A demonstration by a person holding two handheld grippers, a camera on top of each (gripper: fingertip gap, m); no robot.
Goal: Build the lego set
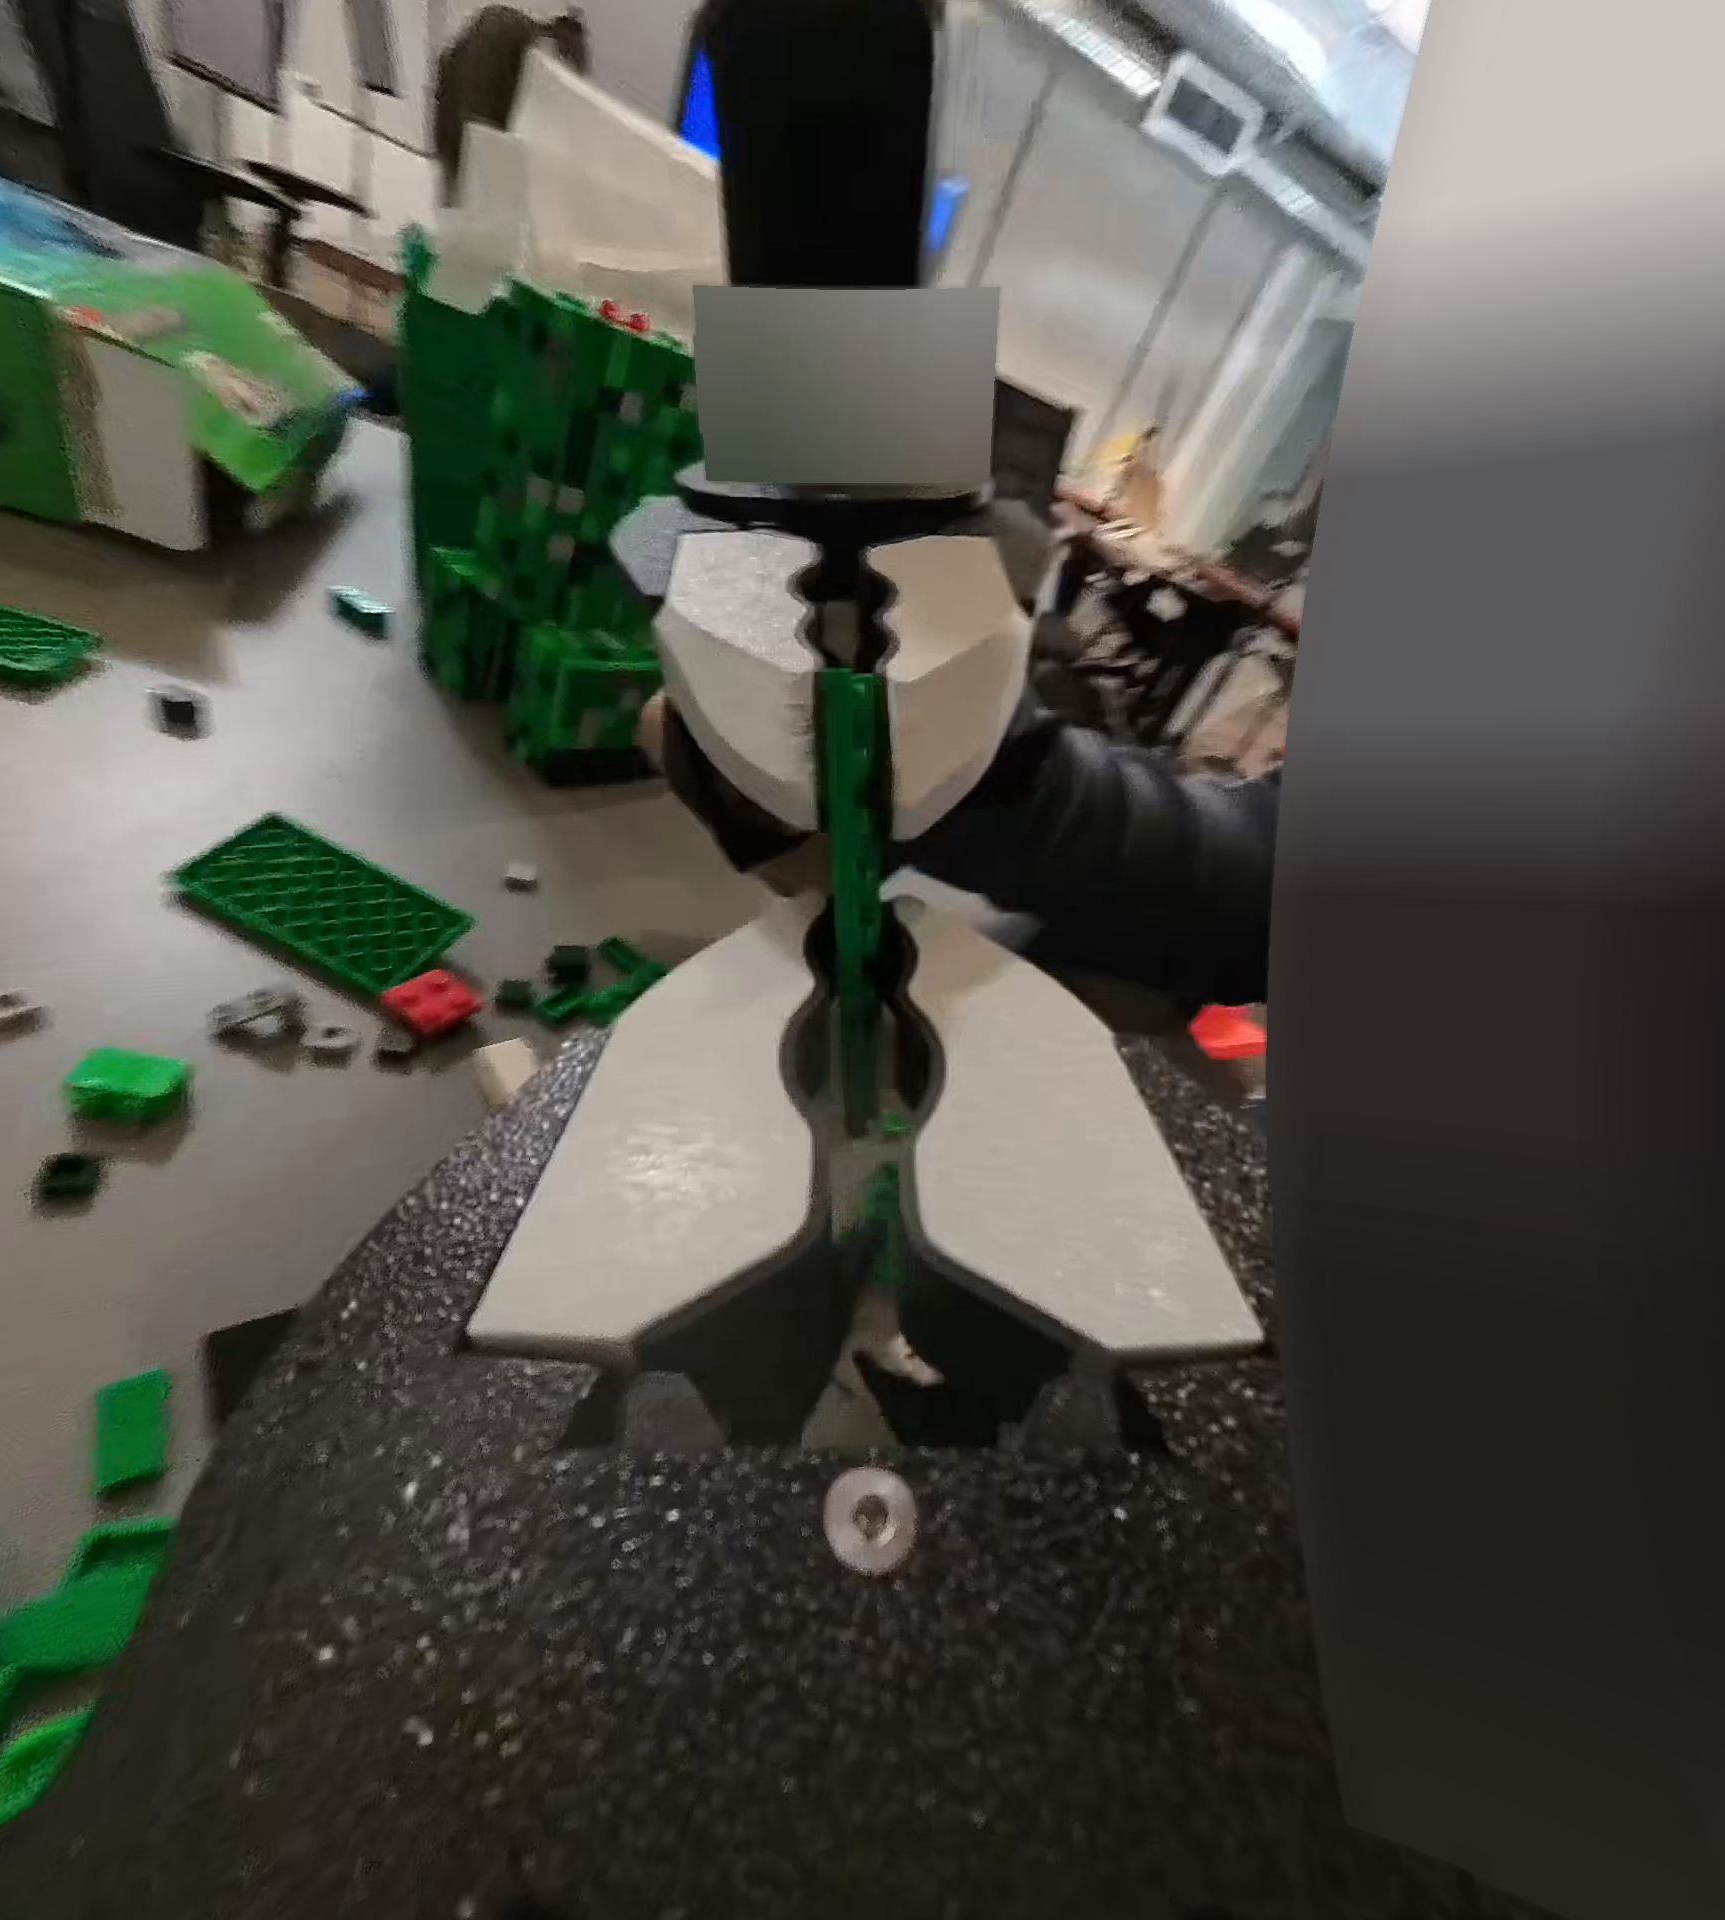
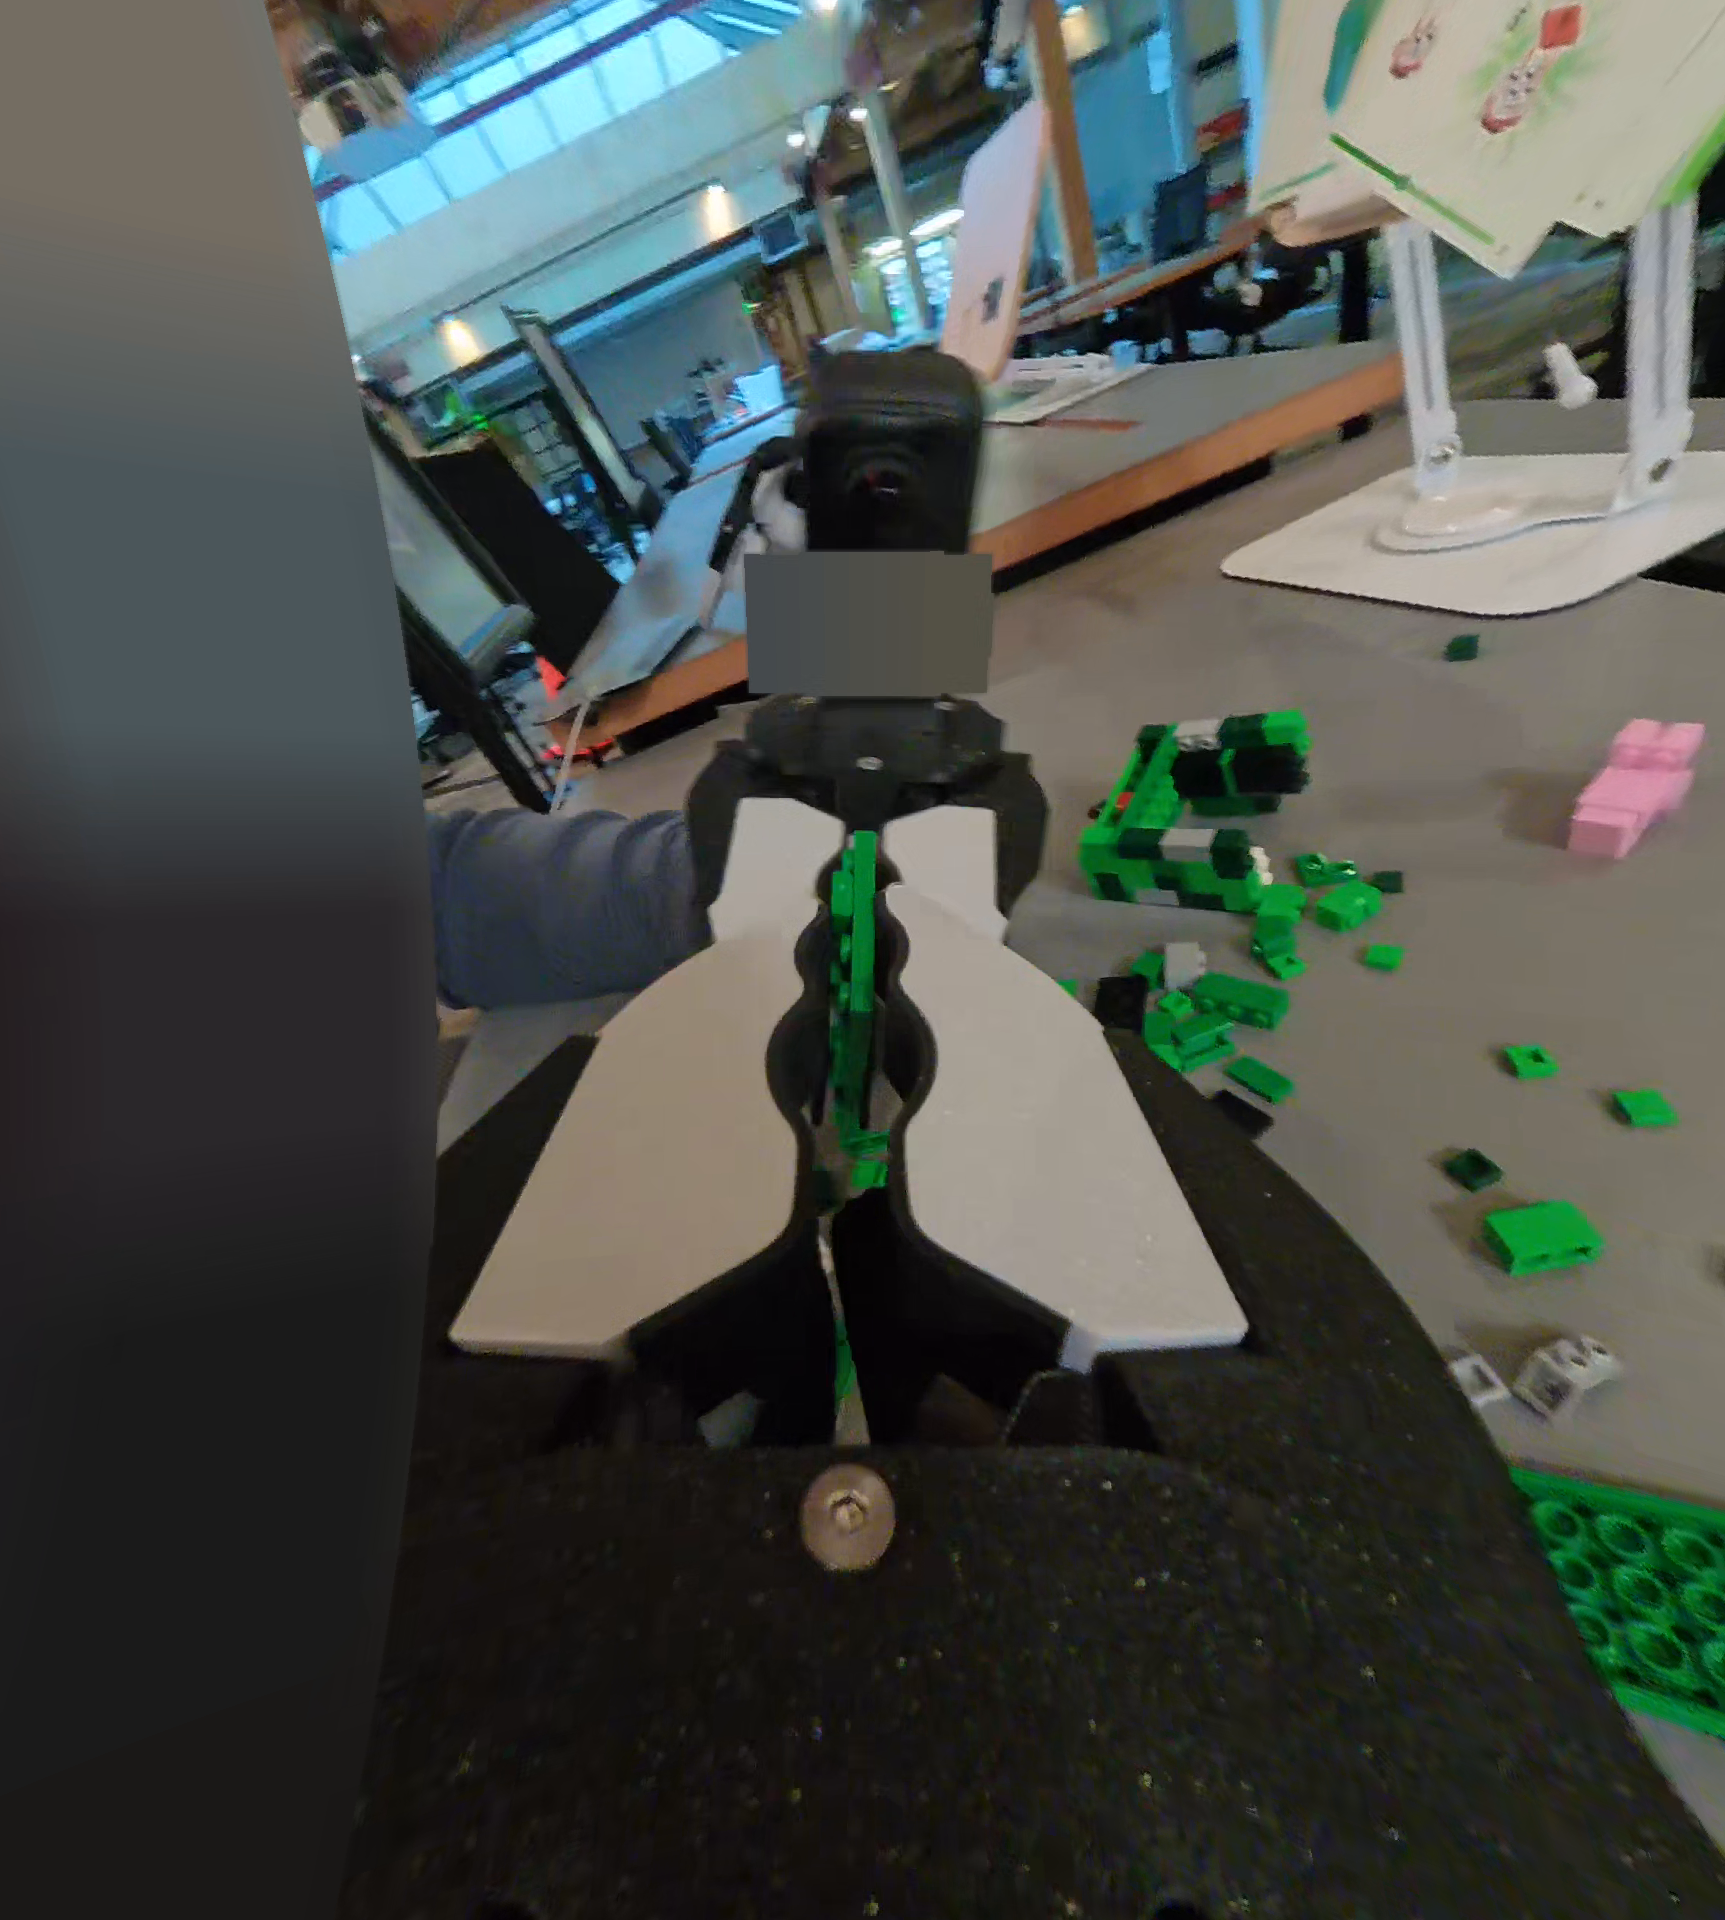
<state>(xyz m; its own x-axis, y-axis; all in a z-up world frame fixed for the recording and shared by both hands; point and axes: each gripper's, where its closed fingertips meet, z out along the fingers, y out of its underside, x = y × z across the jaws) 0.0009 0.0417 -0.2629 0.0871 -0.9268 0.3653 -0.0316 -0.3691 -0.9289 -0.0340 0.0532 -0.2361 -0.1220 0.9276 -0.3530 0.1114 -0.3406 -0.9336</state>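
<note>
A thin green Lego plate assembly (image 1: 847, 1039) is held edge-on in the air between both grippers. My left gripper (image 1: 853, 925) is shut on its near end. My right gripper (image 1: 850, 805) faces it and is shut on the far end. In the right wrist view the same green assembly (image 2: 853, 1018) sits between my right gripper's (image 2: 856, 914) white fingers (image 2: 692, 1122), with the left gripper (image 2: 863, 847) clamped opposite. A tall green Lego build (image 1: 525, 520) stands on the table behind.
A green set box (image 1: 58, 364) lies at the left. Green baseplates (image 1: 318, 904) (image 2: 1689, 1621), a red brick (image 1: 432, 1003) and several loose pieces (image 2: 1211, 1008) are scattered. A partial green build (image 2: 1201, 821), a pink Lego pig (image 2: 1637, 800) and a white booklet stand (image 2: 1512, 509) are at the right. My two grippers' fingertips are within a few centimetres of each other. From the left gripper's tips to the tall green Lego build (image 1: 525, 520) is close to 20 centimeters.
</note>
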